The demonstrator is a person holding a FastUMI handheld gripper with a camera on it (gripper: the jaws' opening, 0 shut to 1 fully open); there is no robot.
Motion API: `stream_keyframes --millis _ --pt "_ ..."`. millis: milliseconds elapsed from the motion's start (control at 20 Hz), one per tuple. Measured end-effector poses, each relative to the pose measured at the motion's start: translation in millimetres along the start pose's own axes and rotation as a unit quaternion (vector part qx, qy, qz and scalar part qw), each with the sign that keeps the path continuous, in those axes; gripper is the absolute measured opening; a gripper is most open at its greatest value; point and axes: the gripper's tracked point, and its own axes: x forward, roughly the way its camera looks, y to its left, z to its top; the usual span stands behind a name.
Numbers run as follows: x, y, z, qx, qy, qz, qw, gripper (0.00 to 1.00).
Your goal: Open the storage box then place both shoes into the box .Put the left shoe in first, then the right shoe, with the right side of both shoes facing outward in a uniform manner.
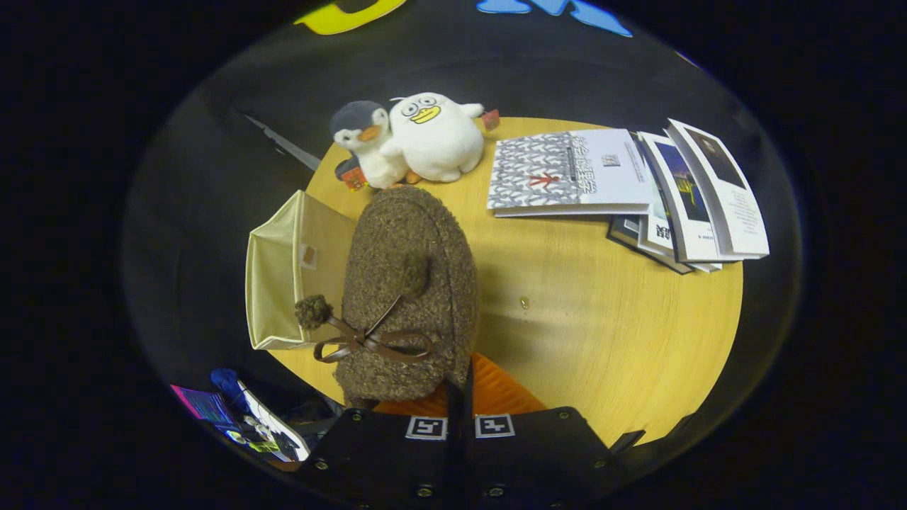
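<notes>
A fuzzy brown shoe (407, 283) with a brown ribbon bow and pom-poms hangs above the round wooden table (602, 340), toe pointing away. My gripper (459, 397) is shut on the shoe at its heel end, where the orange lining (496, 393) shows between the fingers. The beige fabric storage box (283, 273) lies open on the table just left of the shoe, its mouth facing the shoe. I can make out nothing inside the box; the shoe hides part of its opening.
Two plush toys, a penguin (365, 142) and a white duck (434, 136), sit at the table's far edge beyond the shoe. A fanned stack of books (623, 188) lies far right. Cluttered items (248, 421) lie below the table's near left edge.
</notes>
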Motion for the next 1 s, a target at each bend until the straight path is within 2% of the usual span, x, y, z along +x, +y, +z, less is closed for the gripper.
stream_keyframes --millis 300,700,1000 --pt "1 62 26 -0.07 0.002 0.016 0.997 0.0" --pt "23 171 71 -0.164 0.01 0.052 0.985 0.0" --pt "66 231 95 -0.251 0.04 0.031 0.967 0.0"
